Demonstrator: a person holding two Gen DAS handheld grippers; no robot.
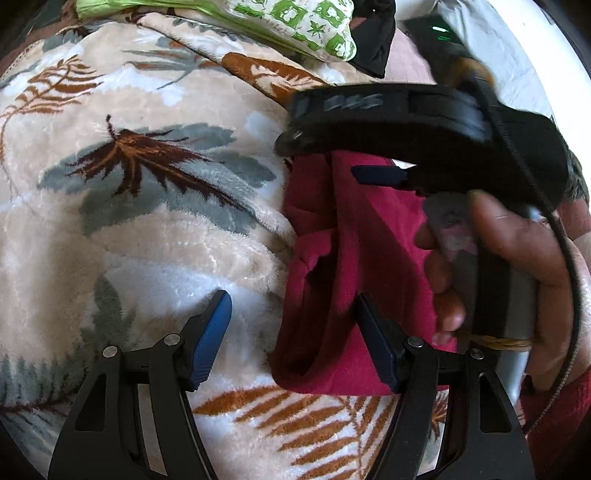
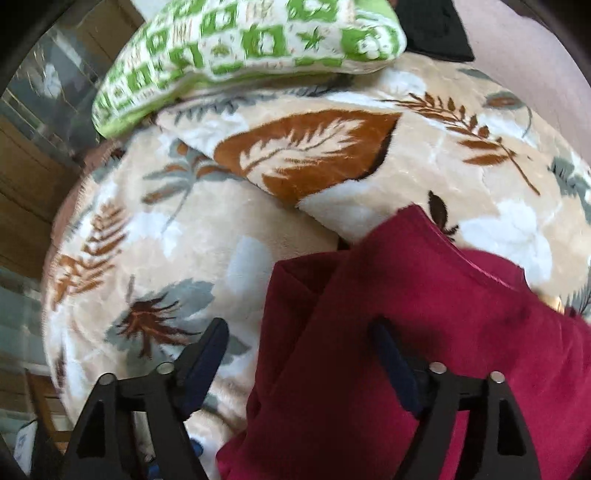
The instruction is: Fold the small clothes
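A dark red garment (image 1: pixel 354 266) lies partly folded on a leaf-patterned fleece blanket (image 1: pixel 129 221). My left gripper (image 1: pixel 295 332) is open; its right finger rests on the garment's lower part, its left finger is over the blanket. My right gripper, held by a hand (image 1: pixel 517 266), hovers over the garment's upper edge in the left wrist view. In the right wrist view my right gripper (image 2: pixel 299 350) is open above the red garment (image 2: pixel 424 332), right finger over the cloth, left finger over the blanket (image 2: pixel 166 240).
A green and white patterned cushion (image 2: pixel 240 48) lies at the far edge of the blanket, also in the left wrist view (image 1: pixel 306 26). A black cloth (image 1: pixel 373 40) sits beside it. Wooden furniture (image 2: pixel 26 166) stands to the left.
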